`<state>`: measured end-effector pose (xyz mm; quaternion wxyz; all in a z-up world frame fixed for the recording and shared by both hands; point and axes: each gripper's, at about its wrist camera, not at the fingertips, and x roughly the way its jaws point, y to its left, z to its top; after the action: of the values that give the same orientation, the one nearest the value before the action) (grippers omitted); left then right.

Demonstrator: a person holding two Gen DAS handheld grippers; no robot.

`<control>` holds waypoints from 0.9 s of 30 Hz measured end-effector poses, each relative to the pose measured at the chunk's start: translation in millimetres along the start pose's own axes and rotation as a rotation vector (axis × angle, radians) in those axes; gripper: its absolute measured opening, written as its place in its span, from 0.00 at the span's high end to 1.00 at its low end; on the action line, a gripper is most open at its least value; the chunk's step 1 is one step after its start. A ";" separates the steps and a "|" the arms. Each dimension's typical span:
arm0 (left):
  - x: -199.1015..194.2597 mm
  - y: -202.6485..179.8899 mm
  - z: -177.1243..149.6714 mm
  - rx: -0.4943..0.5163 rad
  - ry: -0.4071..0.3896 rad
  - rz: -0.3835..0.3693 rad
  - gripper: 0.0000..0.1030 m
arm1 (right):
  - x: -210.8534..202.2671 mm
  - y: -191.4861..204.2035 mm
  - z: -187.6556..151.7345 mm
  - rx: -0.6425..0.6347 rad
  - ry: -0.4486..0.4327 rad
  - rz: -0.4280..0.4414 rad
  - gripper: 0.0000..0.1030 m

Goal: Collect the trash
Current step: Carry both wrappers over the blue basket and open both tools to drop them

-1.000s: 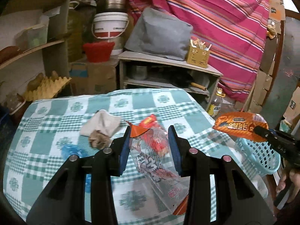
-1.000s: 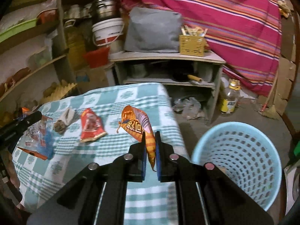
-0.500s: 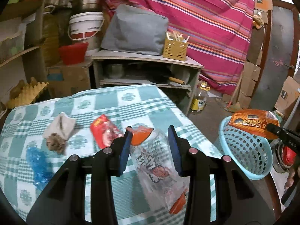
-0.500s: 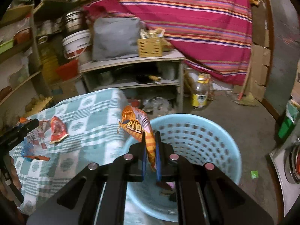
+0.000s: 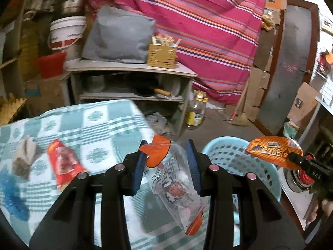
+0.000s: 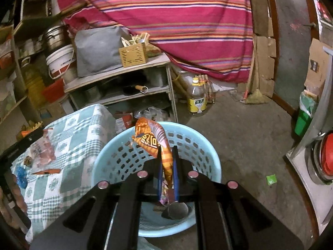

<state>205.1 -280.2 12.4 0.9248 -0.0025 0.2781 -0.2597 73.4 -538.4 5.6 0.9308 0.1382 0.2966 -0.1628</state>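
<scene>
Right gripper, fingers pinching an orange snack wrapper above the blue basket beside the table's right edge. Left gripper, fingers part-spread, loosely cradles a clear wrapper over that edge. Risk: the light, slack clear wrapper may slip out and land short of the basket.

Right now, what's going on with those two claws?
Right gripper shut on orange wrapper, over blue basket. Left gripper holds clear wrapper. Nothing blocking.
</scene>
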 end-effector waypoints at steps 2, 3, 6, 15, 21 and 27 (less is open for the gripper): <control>7.8 -16.9 2.7 0.022 0.004 -0.014 0.64 | 4.2 -6.1 -0.1 0.010 0.010 -0.002 0.92; 13.0 -27.6 4.3 0.034 0.005 -0.022 0.64 | 8.1 -9.7 0.3 0.013 0.017 -0.011 0.92; 23.5 -49.9 6.8 0.046 0.004 -0.051 0.64 | 17.3 -15.5 3.4 0.033 0.030 -0.020 0.92; 55.4 -83.6 -7.3 0.064 0.052 -0.101 0.64 | 30.9 -19.0 5.9 0.050 0.051 -0.020 0.92; 61.0 -87.7 -9.8 0.066 0.052 -0.080 0.24 | 35.4 -19.2 4.4 0.055 0.069 -0.022 0.92; 48.6 -74.9 -3.5 0.066 0.039 -0.042 0.11 | 40.1 -15.8 3.6 0.044 0.092 -0.021 0.92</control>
<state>201.9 -367.9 -4.4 0.9130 0.0274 0.2873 -0.2883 100.0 -562.9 -18.1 0.9111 0.1629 0.3370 -0.1723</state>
